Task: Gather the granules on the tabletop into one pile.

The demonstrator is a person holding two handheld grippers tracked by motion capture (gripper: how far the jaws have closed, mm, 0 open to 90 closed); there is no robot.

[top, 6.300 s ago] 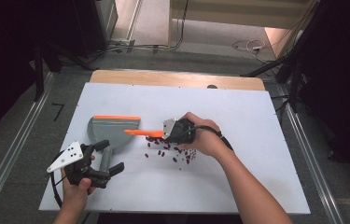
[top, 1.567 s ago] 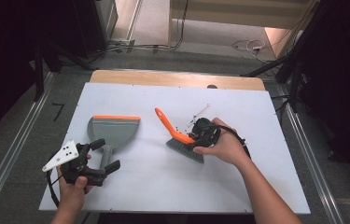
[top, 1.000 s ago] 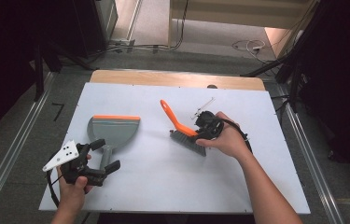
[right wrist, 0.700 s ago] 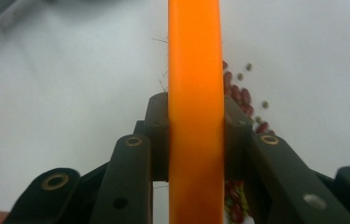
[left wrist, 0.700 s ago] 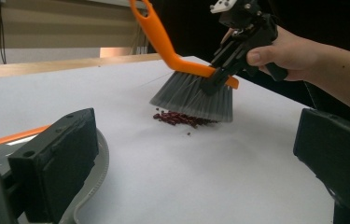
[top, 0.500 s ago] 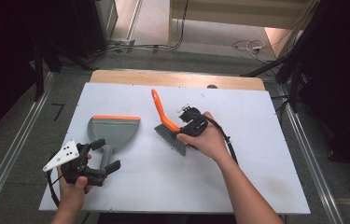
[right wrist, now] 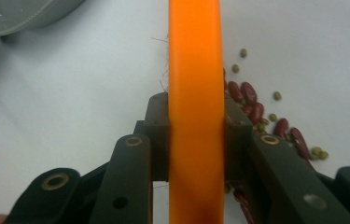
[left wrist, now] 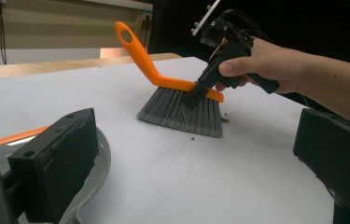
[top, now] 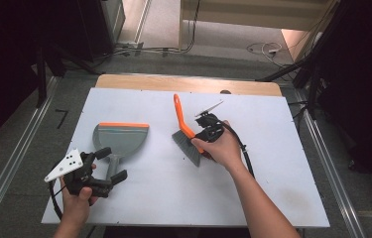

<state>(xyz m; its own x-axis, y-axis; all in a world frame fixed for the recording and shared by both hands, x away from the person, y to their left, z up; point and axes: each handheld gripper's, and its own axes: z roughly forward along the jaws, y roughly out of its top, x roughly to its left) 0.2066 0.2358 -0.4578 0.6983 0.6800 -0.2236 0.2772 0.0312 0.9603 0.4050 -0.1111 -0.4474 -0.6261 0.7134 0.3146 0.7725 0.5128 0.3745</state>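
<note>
Right claw [right wrist: 196,140]: clenched on the orange plastic back of the grey-bristled hand brush [top: 187,140], jaws pinching it from both sides; bristles rest on the white surface [top: 173,198].
Left claw [top: 109,166]: released, jaws apart astride the handle of the grey plastic dustpan with orange lip [top: 119,139], which lies flat at nine o'clock of the brush, well apart.
Scattered red beans and small green beans [right wrist: 256,112]: on the surface, just beside the bristles, on the side away from the pan.
Handling, as judged: keep the bristles pressed flat and sweep towards the pan's orange lip; steady the pan first.
Obscured: bean count; beans are barely discernible in the high view; whether the left claw touches the pan handle.
</note>
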